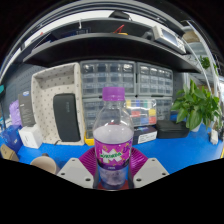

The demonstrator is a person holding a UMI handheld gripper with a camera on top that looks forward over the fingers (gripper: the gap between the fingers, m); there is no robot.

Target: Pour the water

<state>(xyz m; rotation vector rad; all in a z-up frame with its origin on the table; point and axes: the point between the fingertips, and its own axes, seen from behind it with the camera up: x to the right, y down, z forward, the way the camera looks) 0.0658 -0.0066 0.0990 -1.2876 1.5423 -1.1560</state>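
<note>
Gripper view, item one: my gripper point(112, 172), its two light-coloured fingers point(75, 170) showing low on either side of a clear plastic bottle point(113, 140), the pink pads pressed against the bottle's lower body, so I held it clamped. The bottle stood upright between the fingers, clear with a purple cap point(113, 94) and a magenta label point(112, 154) around its lower half; whether it touched the blue table point(185, 148) underneath I could not tell. Item two: beyond the bottle, against the back, a bank of translucent drawer units point(125, 82) under a dark shelf point(110, 48). Item three: beside the drawers, a cream-coloured panel with a black object point(64, 115) leaning before it. Item four: a green potted plant point(198, 102) on the table at the far side, well apart from the bottle. Item five: a small white box point(30, 136) on the table near the cream panel.
</note>
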